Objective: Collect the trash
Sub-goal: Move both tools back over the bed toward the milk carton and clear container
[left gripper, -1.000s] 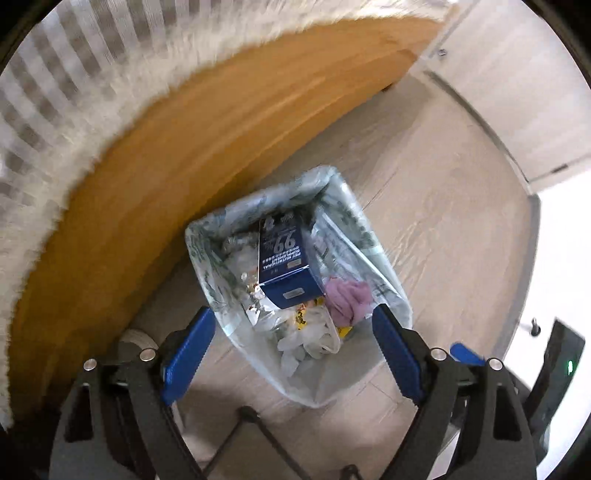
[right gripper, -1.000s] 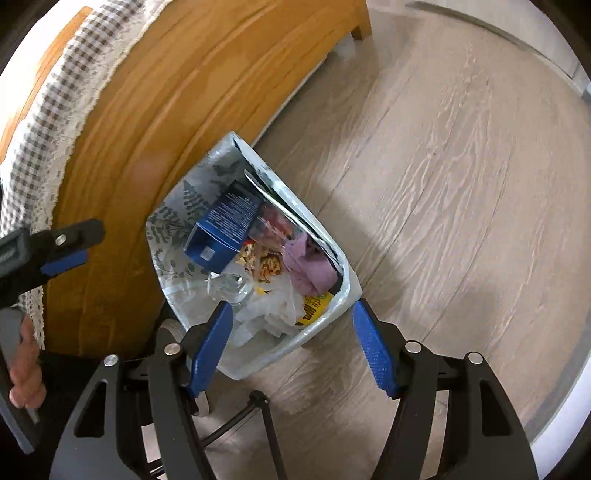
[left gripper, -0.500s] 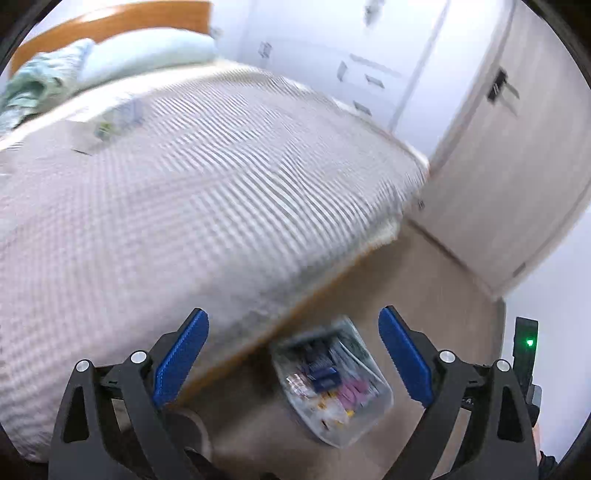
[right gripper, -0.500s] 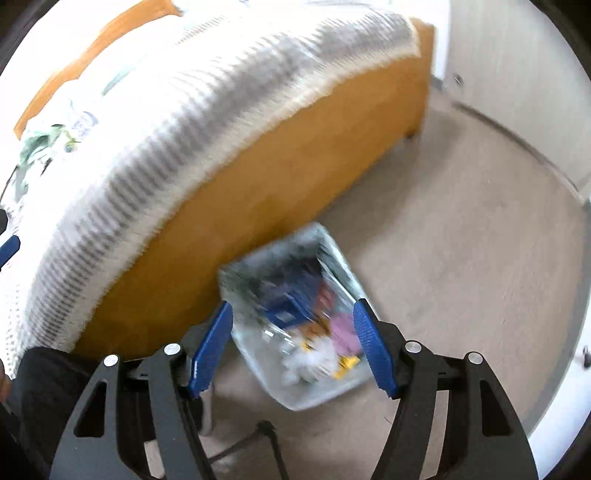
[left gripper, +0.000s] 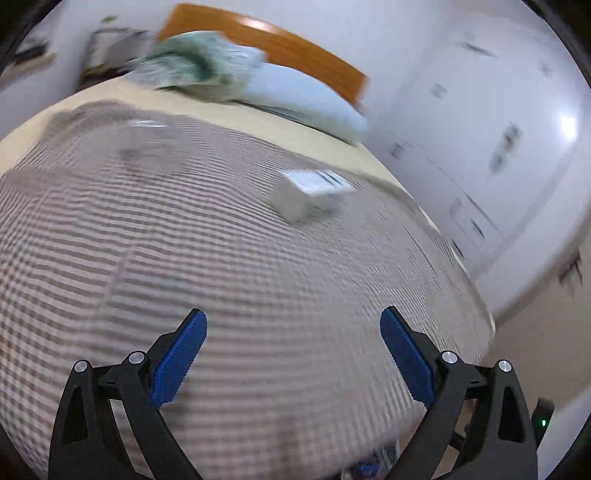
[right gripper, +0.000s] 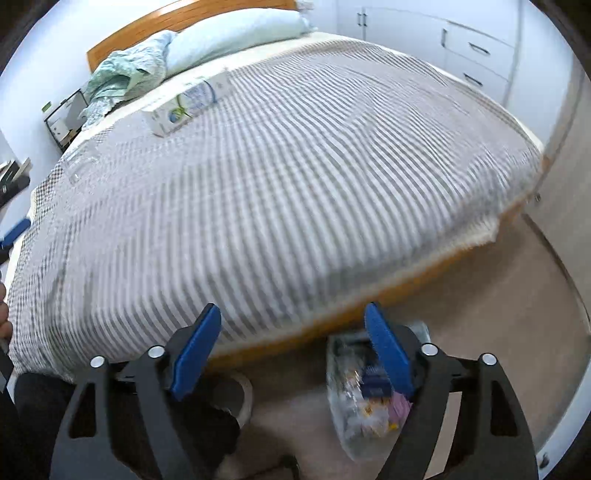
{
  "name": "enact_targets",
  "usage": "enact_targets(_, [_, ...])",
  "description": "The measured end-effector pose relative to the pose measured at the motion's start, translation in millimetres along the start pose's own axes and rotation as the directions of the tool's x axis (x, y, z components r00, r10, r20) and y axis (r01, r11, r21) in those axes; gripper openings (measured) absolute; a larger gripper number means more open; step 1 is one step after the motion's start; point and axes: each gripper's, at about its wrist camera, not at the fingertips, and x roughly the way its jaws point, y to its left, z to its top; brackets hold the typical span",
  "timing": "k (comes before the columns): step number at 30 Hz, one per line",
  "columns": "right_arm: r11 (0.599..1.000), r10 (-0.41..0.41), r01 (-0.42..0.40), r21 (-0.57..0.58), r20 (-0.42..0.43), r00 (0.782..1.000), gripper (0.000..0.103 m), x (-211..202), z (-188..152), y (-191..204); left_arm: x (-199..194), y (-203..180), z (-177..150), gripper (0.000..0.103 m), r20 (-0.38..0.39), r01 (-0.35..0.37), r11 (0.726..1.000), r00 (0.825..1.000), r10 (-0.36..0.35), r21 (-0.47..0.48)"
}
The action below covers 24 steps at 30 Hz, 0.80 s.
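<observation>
Left gripper [left gripper: 293, 354]: jaws spread wide, nothing between them, only the checked bedspread [left gripper: 192, 258] beyond.

Right gripper [right gripper: 293, 354]: jaws opening, nothing between them; they hang over the foot of the bed, above the wooden bed frame [right gripper: 406, 286] and the floor [right gripper: 498, 314].

Trash bag [right gripper: 364, 391]: clear plastic, on the floor just beside the bed frame, under the right gripper's right-hand jaw. Already holds dark blue packaging, a pink scrap and white and yellow bits. Soft-walled and likely to sag.

Carton [right gripper: 188, 101]: long white box with blue and green print, lying flat on the bedspread towards the pillow [right gripper: 236, 31] end, well apart from both grippers. In the left wrist view it shows as a blurred pale box [left gripper: 310, 192]. Judged light and fairly stiff, probably empty card that dents if squeezed hard. Smooth printed faces may slip. Best taken across its narrow width near the middle, one jaw on each long side.

Clear item [right gripper: 79, 162]: faint, glassy, near the bed's left edge; possibly a plastic cup or wrapper, too indistinct to name. If so, flimsy and easily crushed.

Crumpled green cloth [right gripper: 122, 74]: beside the pillow; bedding, probably not trash.
</observation>
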Motion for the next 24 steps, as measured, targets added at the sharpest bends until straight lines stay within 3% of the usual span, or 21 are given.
enact_targets(4, [0.998,0.06,-0.06,0.002,0.013,0.998,0.077,21.3,51.9,46.2,3.9,61.3,39.6,0.092,0.099,-0.075,0.988,0.991,0.089,-0.134])
enact_targets(7, [0.995,0.102,-0.103,0.015,0.032,0.994,0.085,37.1,93.8,92.6,18.9,108.2,69.4,0.092,0.106,-0.111,0.956,0.984,0.144,-0.27])
enact_targets(11, [0.989,0.149,-0.149,0.002,0.077,0.986,0.085,74.7,148.8,159.2,38.1,155.7,104.5,0.092,0.109,-0.091,0.903,0.983,0.149,-0.42])
enact_targets(16, [0.994,0.097,-0.103,0.039,0.13,0.987,0.085,126.5,209.6,226.5,62.3,199.2,134.2,0.092,0.146,0.02,0.827,0.986,0.076,-0.562])
enact_targets(19, [1.0,0.012,-0.016,0.02,0.183,0.983,0.084,153.4,236.9,256.6,89.3,223.7,142.1,0.092,0.135,0.044,0.74,0.989,0.063,-0.671])
enact_targets(22, [0.999,-0.054,0.054,0.001,0.191,0.98,0.085,175.8,251.7,270.7,115.5,232.6,147.5,0.091,0.121,0.064,0.677,0.992,0.037,-0.733])
enact_targets(24, [0.994,-0.104,0.105,0.007,0.207,0.973,0.085,187.8,260.5,274.4,128.7,230.2,154.1,0.091,0.124,0.094,0.672,0.992,-0.004,-0.735])
